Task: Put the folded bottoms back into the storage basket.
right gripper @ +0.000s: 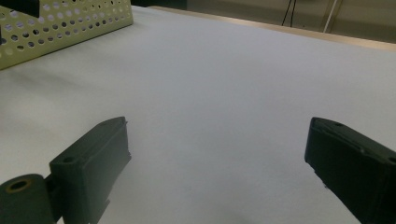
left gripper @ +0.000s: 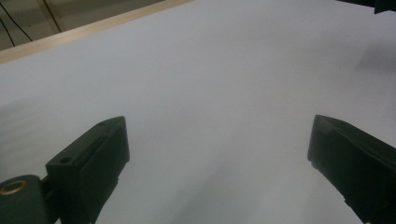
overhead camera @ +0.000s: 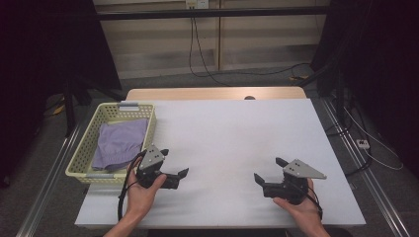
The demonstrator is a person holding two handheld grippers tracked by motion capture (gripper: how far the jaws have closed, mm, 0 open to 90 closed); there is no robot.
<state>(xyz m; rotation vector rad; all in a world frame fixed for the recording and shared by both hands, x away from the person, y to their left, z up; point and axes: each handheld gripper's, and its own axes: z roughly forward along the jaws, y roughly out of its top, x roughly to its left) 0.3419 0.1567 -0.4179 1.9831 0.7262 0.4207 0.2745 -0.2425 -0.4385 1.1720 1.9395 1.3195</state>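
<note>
A pale yellow perforated basket (overhead camera: 83, 148) stands at the table's left edge with a folded purple cloth (overhead camera: 118, 143) lying inside it. My left gripper (overhead camera: 174, 162) is held low over the white table just right of the basket's near corner, jaws wide open with nothing between them. My right gripper (overhead camera: 268, 170) hovers over the near right part of the table, also open and holding nothing. In the left gripper view the left gripper (left gripper: 219, 140) spans bare white surface. In the right gripper view the right gripper (right gripper: 217, 144) faces the basket's wall (right gripper: 60, 25) at the upper left.
The white table (overhead camera: 232, 138) has a wooden strip (overhead camera: 212, 94) along its far edge. Cables trail on the floor behind and to the right. Dark curtains hang at both sides.
</note>
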